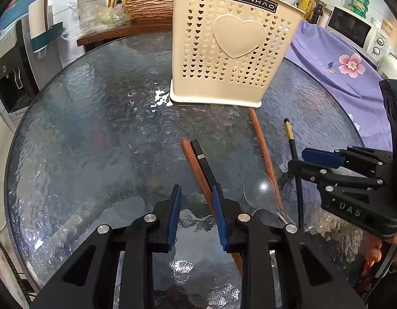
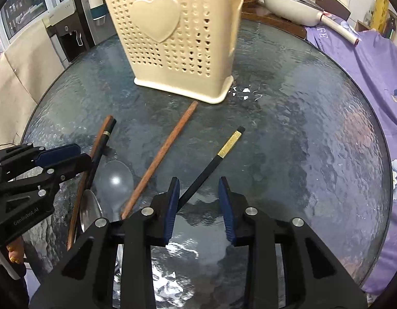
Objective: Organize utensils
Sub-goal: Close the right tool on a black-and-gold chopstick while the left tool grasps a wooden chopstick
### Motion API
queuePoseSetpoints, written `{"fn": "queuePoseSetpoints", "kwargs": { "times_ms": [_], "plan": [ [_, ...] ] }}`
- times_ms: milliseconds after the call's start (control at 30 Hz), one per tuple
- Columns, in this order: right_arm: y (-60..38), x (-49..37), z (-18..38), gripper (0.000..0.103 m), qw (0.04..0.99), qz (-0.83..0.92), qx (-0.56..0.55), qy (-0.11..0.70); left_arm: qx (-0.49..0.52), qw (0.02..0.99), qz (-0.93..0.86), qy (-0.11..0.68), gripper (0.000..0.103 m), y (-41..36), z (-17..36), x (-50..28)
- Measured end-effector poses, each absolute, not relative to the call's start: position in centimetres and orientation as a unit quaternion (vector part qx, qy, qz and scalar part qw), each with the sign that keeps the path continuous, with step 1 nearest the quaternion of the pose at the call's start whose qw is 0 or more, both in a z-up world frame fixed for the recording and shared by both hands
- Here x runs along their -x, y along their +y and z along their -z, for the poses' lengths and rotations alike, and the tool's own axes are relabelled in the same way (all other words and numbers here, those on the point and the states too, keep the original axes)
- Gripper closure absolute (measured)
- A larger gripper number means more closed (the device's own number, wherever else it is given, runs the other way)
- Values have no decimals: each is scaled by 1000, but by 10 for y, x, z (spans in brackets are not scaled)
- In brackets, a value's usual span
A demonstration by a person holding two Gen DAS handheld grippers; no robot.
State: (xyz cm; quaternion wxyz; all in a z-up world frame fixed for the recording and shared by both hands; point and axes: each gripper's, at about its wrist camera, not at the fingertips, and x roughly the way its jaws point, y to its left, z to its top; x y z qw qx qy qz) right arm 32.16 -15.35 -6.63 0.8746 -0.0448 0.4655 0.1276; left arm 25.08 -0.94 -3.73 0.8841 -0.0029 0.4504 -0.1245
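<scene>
My left claw [image 1: 197, 198] hangs low over the glass worktop [image 1: 95, 128], jaws apart with nothing pressed between the pads; a brown chopstick [image 1: 195, 164] and a black chopstick [image 1: 204, 162] lie side by side on the glass just by its right finger. My right claw [image 2: 199, 195] is likewise unclenched, and the black chopstick with a gold band [image 2: 216, 159] lies slanting on the worktop with its near end against the left pad. Between both claws rest two spoons [image 2: 116, 180] and another brown chopstick [image 2: 162, 154]. The cream holder [image 1: 231, 43] stands upright behind them.
</scene>
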Motion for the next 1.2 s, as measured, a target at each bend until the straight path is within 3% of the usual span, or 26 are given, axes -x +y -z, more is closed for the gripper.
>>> {"fn": "queuePoseSetpoints", "kwargs": {
  "times_ms": [267,467,833,1200],
  "plan": [
    [-162,-323,66,71,876,-136,15,462,-22,885,110,451,81,-17,37,-264],
    [-165,-324,65,71,877,-130,27,461,-36,882,104,459,91,-8,37,-272],
    [-165,-341,63,71,873,-113,-9,474,-59,879,101,461,92,-15,37,-285],
    [-148,-363,61,87,874,-66,-9,481,-58,877,93,467,93,-18,36,-303]
  ]
}}
